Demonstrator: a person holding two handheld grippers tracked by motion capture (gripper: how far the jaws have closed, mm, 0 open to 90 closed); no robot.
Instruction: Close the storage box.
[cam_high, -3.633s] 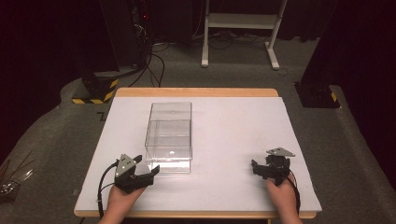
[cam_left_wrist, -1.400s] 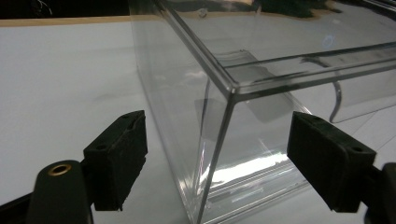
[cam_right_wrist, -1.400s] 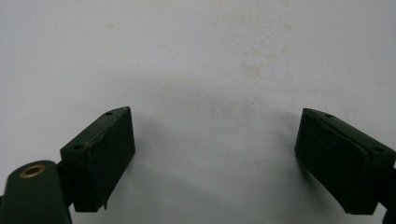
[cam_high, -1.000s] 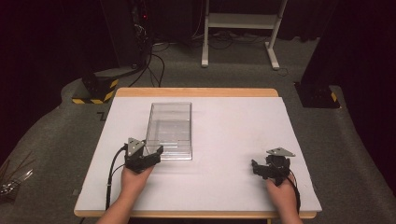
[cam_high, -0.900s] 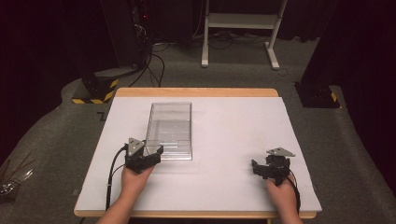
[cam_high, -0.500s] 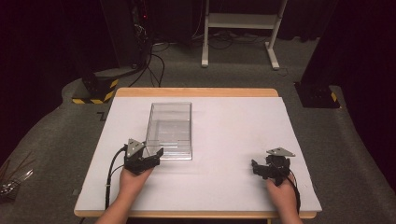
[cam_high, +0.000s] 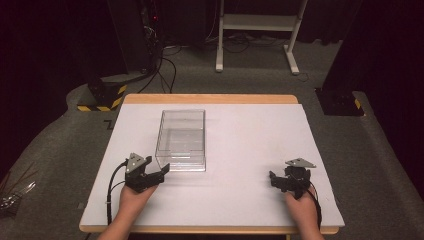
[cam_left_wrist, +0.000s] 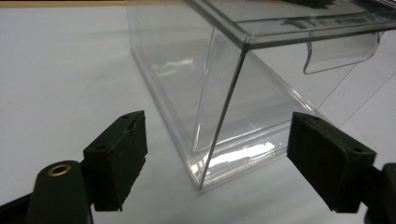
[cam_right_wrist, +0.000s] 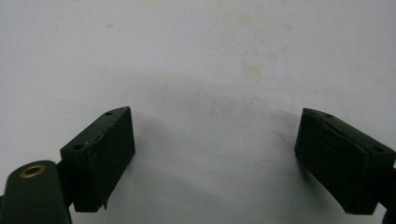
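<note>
Likely light, stiff and slippery, the clear box is best pinched on its near-left wall edge by the left claw, released like the right claw.

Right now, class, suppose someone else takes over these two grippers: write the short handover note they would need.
Left gripper: open, jaws wide, aimed at the near corner of the clear box, not touching it.
Right gripper: open, holding nothing, resting low over the bare white table, well to the right of the box.
Clear box: upright on the table, left of centre, a tab on its near end.
Done: the left gripper is at the box.
Left: grip the box and handle it.
</note>
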